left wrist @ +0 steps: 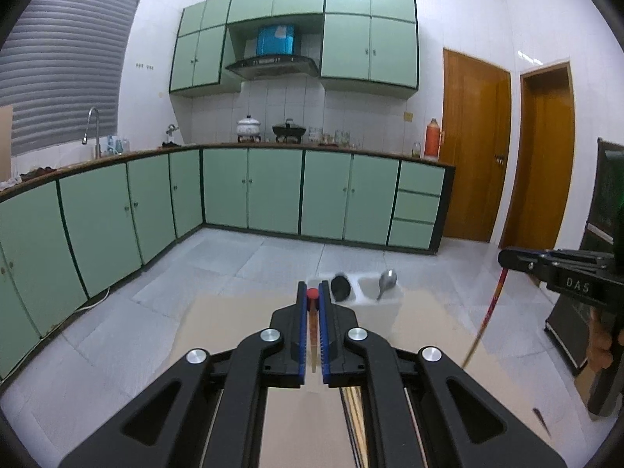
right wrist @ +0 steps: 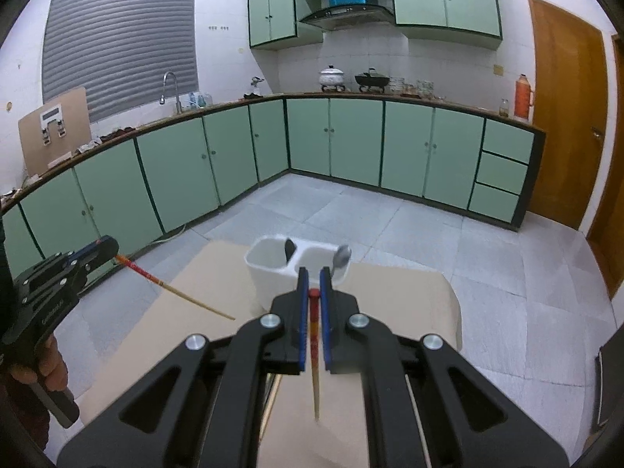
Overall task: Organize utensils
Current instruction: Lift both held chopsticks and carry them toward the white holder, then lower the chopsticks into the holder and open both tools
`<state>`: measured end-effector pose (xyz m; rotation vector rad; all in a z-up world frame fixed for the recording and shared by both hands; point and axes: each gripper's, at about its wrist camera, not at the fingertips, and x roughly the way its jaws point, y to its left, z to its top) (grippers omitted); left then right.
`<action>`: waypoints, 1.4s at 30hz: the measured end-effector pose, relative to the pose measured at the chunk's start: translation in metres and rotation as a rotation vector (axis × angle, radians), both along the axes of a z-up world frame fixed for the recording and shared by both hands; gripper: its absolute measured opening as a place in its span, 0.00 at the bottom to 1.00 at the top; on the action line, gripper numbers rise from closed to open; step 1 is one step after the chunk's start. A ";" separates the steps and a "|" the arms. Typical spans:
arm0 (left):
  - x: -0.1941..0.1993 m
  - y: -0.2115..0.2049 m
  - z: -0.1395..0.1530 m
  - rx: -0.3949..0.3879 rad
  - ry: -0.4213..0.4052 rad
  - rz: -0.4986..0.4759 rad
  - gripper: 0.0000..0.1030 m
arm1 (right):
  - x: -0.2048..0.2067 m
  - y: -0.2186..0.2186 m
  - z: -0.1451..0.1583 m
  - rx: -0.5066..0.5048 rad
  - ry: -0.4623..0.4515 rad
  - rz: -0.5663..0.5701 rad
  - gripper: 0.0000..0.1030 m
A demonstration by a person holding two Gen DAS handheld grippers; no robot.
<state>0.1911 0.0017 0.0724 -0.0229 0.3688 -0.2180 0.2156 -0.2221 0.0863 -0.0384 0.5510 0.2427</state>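
I have my left gripper (left wrist: 312,292) clamped on one red-topped chopstick (left wrist: 313,335) and my right gripper (right wrist: 314,279), lettered "DAS", clamped on another chopstick (right wrist: 314,351), both above the table (right wrist: 409,292) near the white holder (right wrist: 273,269).

Two red-topped wooden chopsticks (right wrist: 314,351) (right wrist: 171,288) hang tip-down before the white two-compartment holder (right wrist: 273,269); spoon (right wrist: 342,259) inside its right compartment.

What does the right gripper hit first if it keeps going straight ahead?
Probably the white utensil holder, near its spoon compartment; the right gripper, shut on a chopstick, points there. Depth unclear.
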 end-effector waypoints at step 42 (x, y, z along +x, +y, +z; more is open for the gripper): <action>0.143 -0.034 0.017 0.024 0.062 -0.038 0.05 | 0.152 -0.003 0.065 0.110 -0.180 -0.017 0.05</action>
